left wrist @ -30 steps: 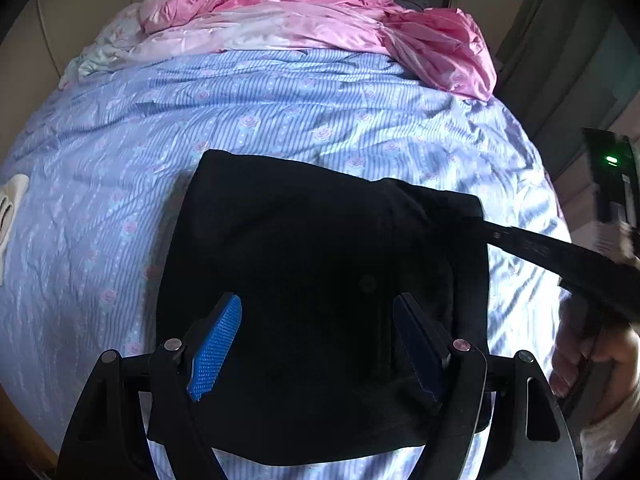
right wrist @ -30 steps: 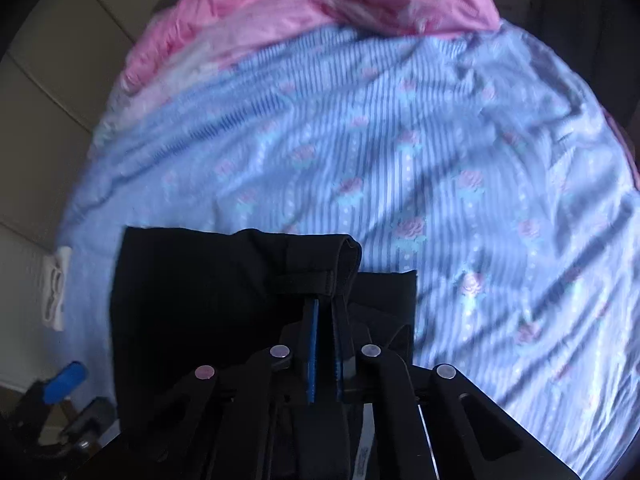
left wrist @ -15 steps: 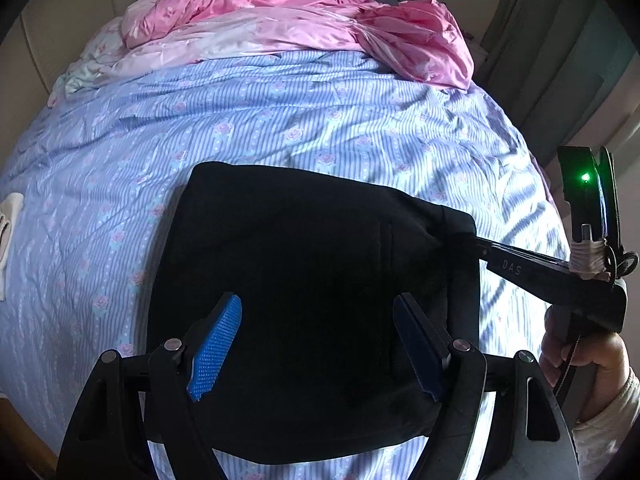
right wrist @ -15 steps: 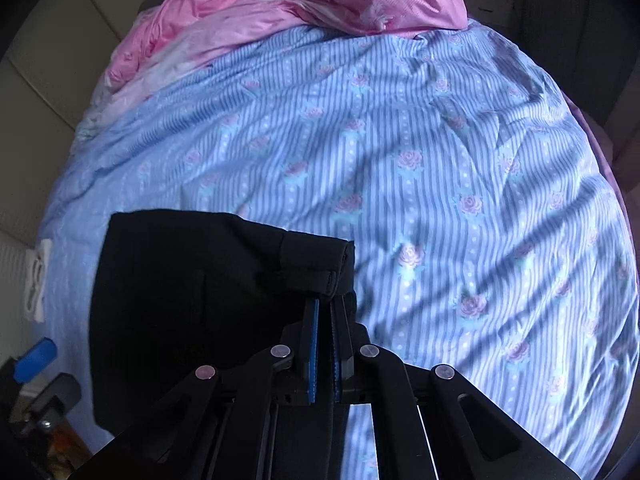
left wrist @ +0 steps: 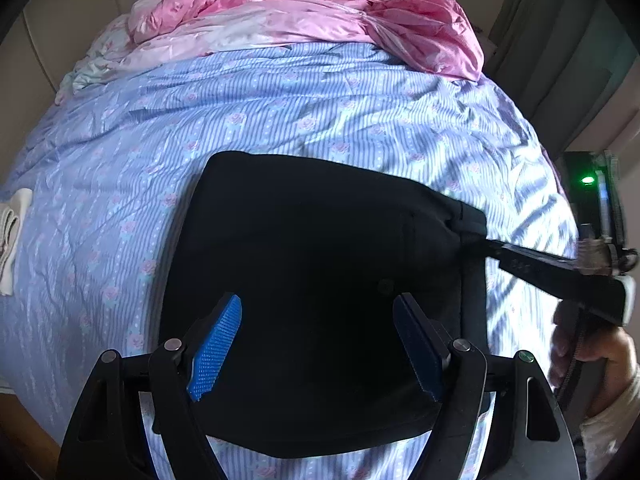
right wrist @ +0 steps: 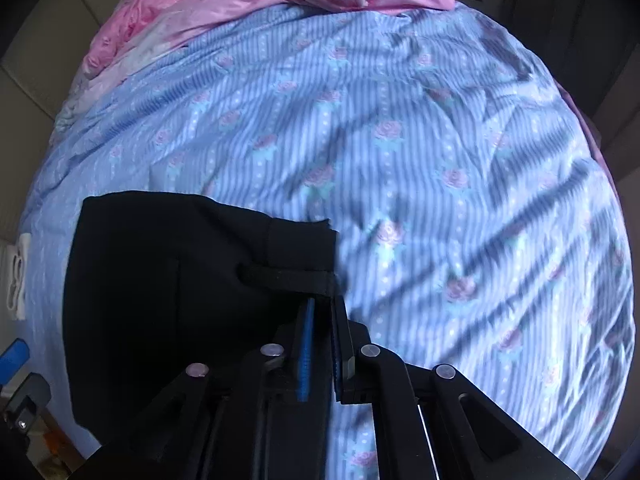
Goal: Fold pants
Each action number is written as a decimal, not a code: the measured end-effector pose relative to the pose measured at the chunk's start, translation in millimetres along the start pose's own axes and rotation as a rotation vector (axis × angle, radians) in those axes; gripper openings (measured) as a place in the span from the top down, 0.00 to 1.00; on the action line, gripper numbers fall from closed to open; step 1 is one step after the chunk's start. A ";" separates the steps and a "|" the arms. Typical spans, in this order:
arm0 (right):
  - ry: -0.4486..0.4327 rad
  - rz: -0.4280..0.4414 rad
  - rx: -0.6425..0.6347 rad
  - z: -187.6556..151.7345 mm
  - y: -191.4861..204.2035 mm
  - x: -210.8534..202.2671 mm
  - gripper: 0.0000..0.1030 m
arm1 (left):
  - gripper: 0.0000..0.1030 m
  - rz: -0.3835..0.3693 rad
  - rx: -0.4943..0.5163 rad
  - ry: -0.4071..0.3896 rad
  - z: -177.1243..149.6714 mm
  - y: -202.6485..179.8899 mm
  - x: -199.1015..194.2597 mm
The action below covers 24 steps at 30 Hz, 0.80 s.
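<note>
Since 1 s ago: the waistband corner has been pulled out to the right and the pants now sit more squarely, the lower layer no longer sticking out past the fold in the right view.

Left wrist view: left tool [left wrist: 316, 344] hovers over the near half of the black pants [left wrist: 304, 280], blue pads spread wide, nothing between them. Pants lie folded into a compact dark block on the bed [left wrist: 280, 100], near the front edge, pink bedding [left wrist: 320, 12] bunched at the far end. Right tool [left wrist: 560, 272] comes in from the right, low and nearly level, tip at the waistband corner. The person's hand [left wrist: 592, 344] grips its handle below.

Right wrist view: right tool [right wrist: 322, 312] is clamped on the waistband corner just below a belt loop [right wrist: 288, 276]; pads are nearly together with cloth between. Tool points forward along the pants' right edge, close to the sheet.

Doing the step well, my read: keep tension light, just enough to flatten the top layer and square the corner over the layer below. Too much pull likely drags the whole stack sideways on the slippery sheet. Left tool could press down on the near half to anchor it. Release only with the corner lying flat. Fold looks near done; mostly tidying left.
</note>
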State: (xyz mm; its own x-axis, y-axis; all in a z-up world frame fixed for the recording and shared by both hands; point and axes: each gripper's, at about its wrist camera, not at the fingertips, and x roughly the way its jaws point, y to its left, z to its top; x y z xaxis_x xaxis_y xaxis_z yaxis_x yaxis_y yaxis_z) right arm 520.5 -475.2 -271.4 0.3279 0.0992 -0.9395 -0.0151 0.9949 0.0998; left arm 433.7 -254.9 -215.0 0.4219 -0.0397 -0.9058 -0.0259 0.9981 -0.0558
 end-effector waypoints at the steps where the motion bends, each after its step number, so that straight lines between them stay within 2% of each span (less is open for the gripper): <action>1: -0.027 -0.013 0.005 -3.3 -2.2 -7.5 0.62 | 0.25 0.007 0.003 0.000 -2.5 1.4 -0.2; 2: -0.071 -0.010 0.021 -9.2 -6.1 -18.6 0.44 | 0.24 0.012 0.006 0.000 -4.8 2.8 -0.2; 3: -0.096 0.014 0.039 -15.0 -9.5 -26.0 0.41 | 0.24 0.017 0.009 0.000 -7.5 4.6 -0.1; 5: -0.092 0.091 0.077 -30.0 -16.1 -32.8 0.41 | 0.24 0.033 0.010 0.010 -14.9 9.8 1.4; 13: 0.020 0.251 0.109 -94.6 -13.7 -8.0 0.40 | 0.24 0.065 0.005 0.077 -43.7 20.1 11.2; 16: 0.009 0.263 0.101 -102.2 -12.3 -1.4 0.30 | 0.24 0.073 0.011 0.090 -50.7 19.6 13.7; 19: 0.004 0.285 0.120 -102.4 -16.7 5.9 0.26 | 0.24 0.074 0.009 0.097 -54.7 16.5 17.0; 24: 0.032 0.444 0.215 -108.1 -32.5 21.8 0.26 | 0.24 0.077 0.026 0.100 -57.8 8.2 22.1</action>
State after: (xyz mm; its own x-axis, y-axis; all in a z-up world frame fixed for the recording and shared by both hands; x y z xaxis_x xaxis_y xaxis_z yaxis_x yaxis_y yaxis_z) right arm 426.1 -503.3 -330.6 0.3047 0.5170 -0.7999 0.0490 0.8303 0.5552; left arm 390.5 -250.3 -259.7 0.3271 0.0339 -0.9444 -0.0307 0.9992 0.0252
